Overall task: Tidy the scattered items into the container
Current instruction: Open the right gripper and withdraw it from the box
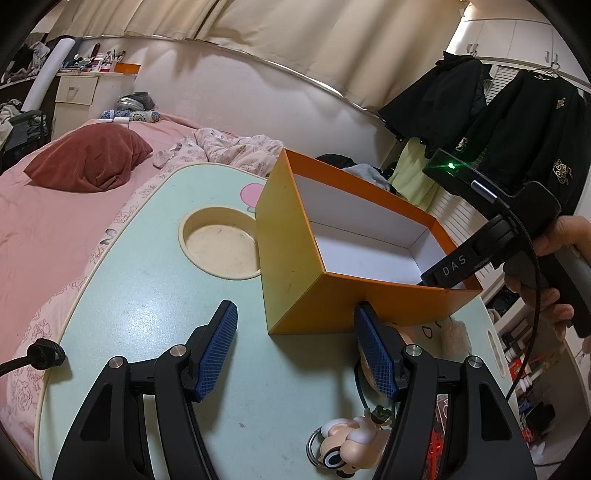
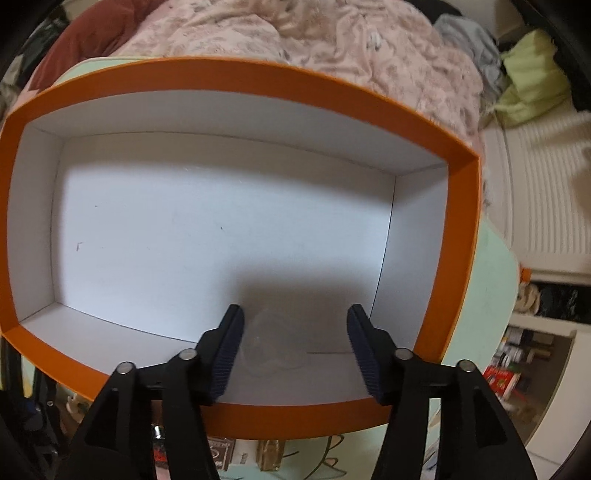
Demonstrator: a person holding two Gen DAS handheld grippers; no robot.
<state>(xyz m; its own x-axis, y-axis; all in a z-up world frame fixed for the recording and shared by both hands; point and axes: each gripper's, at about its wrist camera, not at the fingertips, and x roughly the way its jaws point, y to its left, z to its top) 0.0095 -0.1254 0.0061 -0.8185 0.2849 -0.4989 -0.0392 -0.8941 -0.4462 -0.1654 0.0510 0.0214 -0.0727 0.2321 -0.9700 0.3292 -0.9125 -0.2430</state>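
While the orange cardboard box with white lining [image 1: 295, 258] stands on the mint-green worktop [image 1: 155, 314]:
Right tongs [image 2: 293, 339]: parted over a faint clear item on the box floor, likely to drop it.
Left tongs [image 1: 295, 347]: parted, empty, waiting outside.
Remaining: cream toy keychain [image 1: 347, 443], nearby.

Bedroom scene, warm indoor light. Mint-green tabletop [image 1: 147, 302] with a round recessed cup well sits on a pink bed [image 1: 48, 206]. Dark red pillow [image 1: 88, 155] on the bed beyond the tabletop; crumpled floral quilt [image 1: 229, 147] beside the pillow. Cream curtains [image 1: 258, 22] behind the bed. Cluttered white dresser [image 1: 77, 88] at the bed's far corner. Black garments [image 1: 517, 122] hang right of the bed.
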